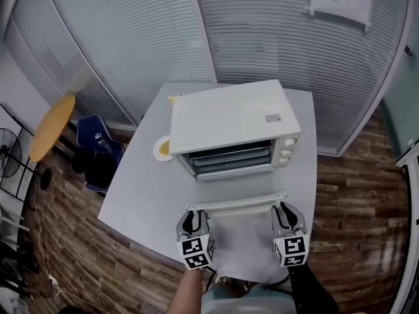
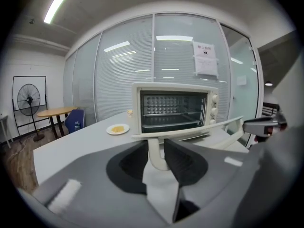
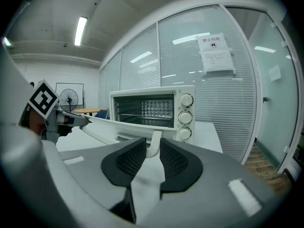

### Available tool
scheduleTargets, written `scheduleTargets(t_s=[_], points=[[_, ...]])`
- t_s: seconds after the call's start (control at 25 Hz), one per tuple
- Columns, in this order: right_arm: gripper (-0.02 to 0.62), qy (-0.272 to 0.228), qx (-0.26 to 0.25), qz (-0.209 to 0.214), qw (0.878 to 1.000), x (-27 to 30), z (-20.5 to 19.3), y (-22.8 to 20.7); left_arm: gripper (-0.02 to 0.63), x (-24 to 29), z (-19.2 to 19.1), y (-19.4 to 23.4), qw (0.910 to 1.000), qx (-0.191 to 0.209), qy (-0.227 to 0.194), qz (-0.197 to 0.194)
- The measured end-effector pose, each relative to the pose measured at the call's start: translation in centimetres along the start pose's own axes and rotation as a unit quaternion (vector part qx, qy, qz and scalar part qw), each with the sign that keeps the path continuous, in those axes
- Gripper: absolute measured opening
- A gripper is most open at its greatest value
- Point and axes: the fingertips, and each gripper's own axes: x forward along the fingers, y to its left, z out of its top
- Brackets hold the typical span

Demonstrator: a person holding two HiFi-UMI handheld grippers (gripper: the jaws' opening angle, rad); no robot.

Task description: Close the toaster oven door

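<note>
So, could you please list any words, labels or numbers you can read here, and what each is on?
No text can be read for certain.
Paper notice on the glass wall: print too blurred to read.
Label on top of the toaster oven: too small to read.

I log one pale grey table (image 1: pixel 131 195). Directly on it: one white toaster oven (image 1: pixel 229 120) toward the far edge, one small plate (image 1: pixel 162 149) of yellow food just beside its left side, and one small yellowish item (image 1: pixel 172 99) behind.
</note>
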Motion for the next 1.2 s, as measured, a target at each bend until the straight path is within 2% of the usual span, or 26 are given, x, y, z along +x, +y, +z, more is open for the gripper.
scheduleTargets(t_s=[0.32, 0.72, 1.2], points=[[0.074, -0.024, -0.007, -0.013, 1.000, 0.9, 3.2, -0.5, 0.166, 0.8, 3.4, 0.2, 0.9994, -0.007, -0.027, -0.017], [0.072, -0.049, -0.019, -0.062, 0.997, 2.6, 7.0, -1.2, 0.166, 2.5, 7.2, 0.5, 0.9957, -0.036, -0.059, -0.063], [0.071, -0.067, -0.023, -0.082, 0.994, 5.6, 10.7, -1.4, 0.167, 5.4, 10.8, 1.0, 0.9892, -0.093, -0.027, -0.111]])
